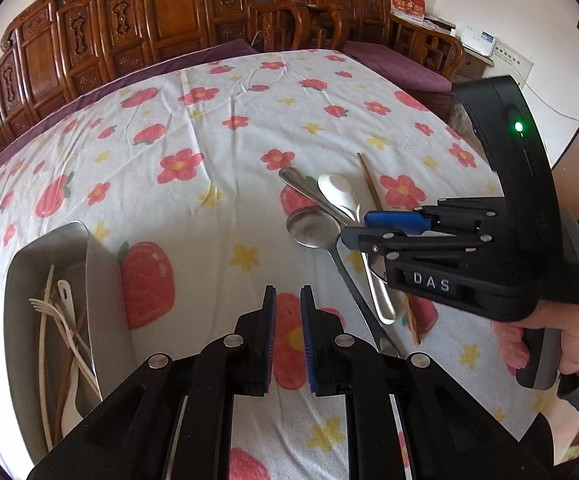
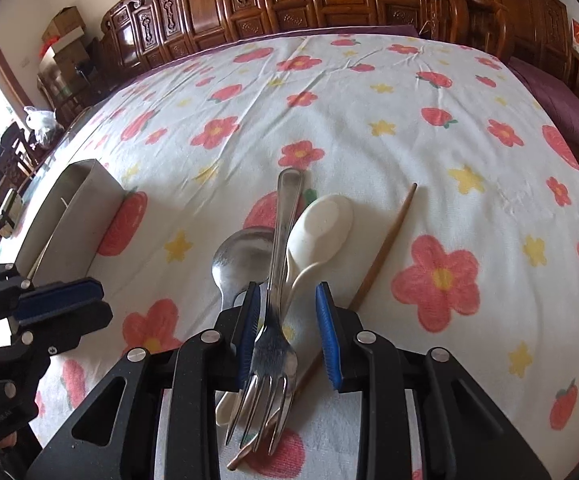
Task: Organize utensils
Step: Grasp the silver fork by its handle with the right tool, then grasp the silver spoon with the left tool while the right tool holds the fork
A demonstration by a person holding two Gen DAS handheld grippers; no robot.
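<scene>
The right gripper (image 2: 288,330) is reaching down at the lower centre of its view with jaws partly apart around the metal fork (image 2: 279,280), whether the pads are pressing it I cannot tell, while the left gripper (image 1: 288,346) is hanging nearly closed and empty over the flowered tablecloth (image 1: 193,128). A hand (image 1: 545,332) at the right edge is gripping the right tool's handle. The fork is lying across a metal spoon (image 2: 241,260), a white spoon (image 2: 323,226) and a chopstick (image 2: 385,246); the metal tray (image 1: 97,276) is sitting lower left.
</scene>
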